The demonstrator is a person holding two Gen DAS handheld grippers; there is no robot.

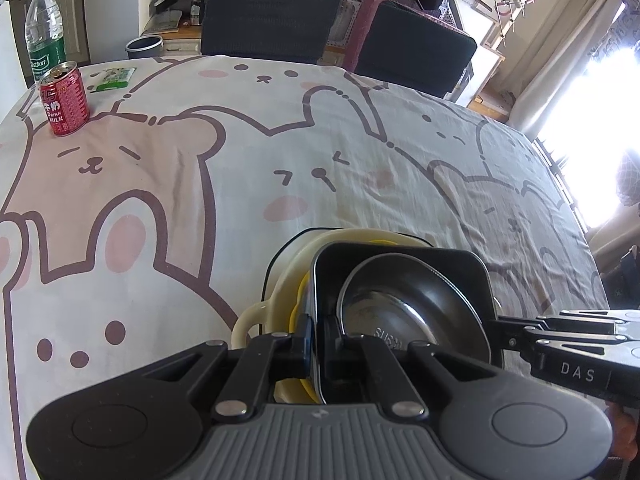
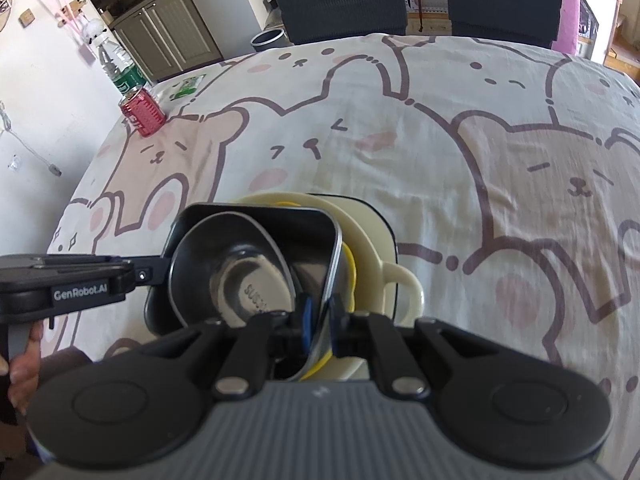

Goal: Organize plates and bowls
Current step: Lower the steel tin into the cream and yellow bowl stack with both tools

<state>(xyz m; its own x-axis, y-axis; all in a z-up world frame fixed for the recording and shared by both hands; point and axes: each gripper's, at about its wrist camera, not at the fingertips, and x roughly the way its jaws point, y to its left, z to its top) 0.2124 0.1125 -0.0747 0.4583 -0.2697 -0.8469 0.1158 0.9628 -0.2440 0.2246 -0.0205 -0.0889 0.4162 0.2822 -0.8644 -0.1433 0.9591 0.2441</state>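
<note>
Cloth printed with cartoon bears and rabbits is covering the whole surface, lying wrinkled toward the sunlit right side. Near the front edge a stack of dishes is sitting: a cream dish with a loop handle at the bottom, a yellow rim showing above it, then a black square bowl tipped up on edge, with a steel bowl nested inside it.

The left claw is gripping the left wall of the black square bowl, its fingers closed narrowly on the rim. The right claw is pinching the opposite wall of the same bowl in the same narrow way. In each wrist view the other claw is reaching in from the side to touch the bowl's far edge.

At the far left corner of the surface a red milk can is standing upright, with a clear water bottle just behind it and a small green packet lying flat nearby.

Beyond the surface two dark chairs are standing side by side. A grey bin is sitting on the floor by pale cabinets, and bright daylight is pouring through curtains at the right.
</note>
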